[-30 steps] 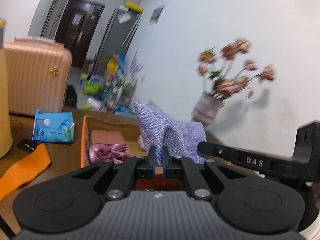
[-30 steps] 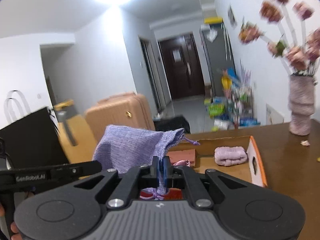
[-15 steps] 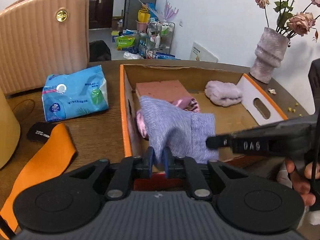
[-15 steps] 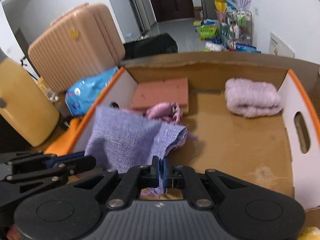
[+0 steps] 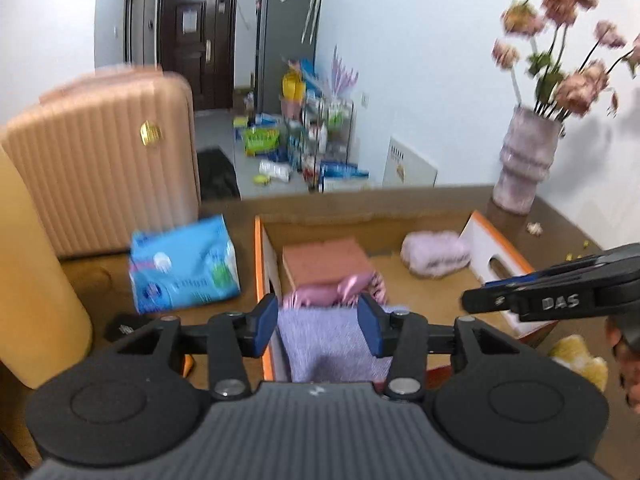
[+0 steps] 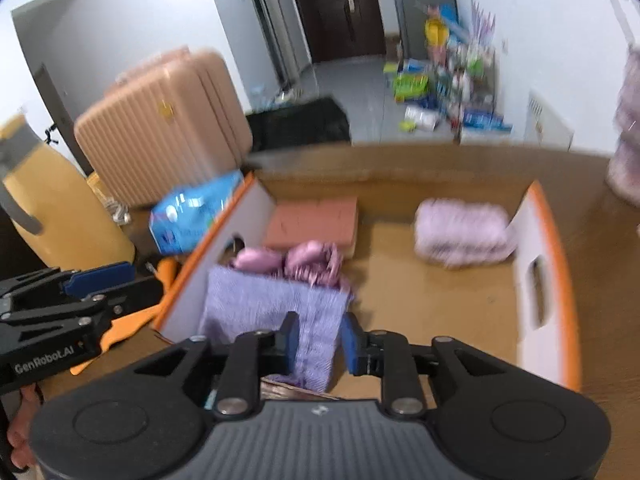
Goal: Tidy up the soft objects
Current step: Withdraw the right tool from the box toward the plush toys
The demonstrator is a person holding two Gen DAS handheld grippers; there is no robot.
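both grippers, clamped on the purple cloth a second earlier, were opening, left gripper and right gripper pads apart around it at the box's seven o'clock corner; pulling straight back seemed wisest.

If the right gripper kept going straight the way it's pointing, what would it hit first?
Most likely the purple cloth pouch lying between its opening jaws, in the box. The right gripper points down at it; beyond lies the pink satin bow, though depth is unclear.
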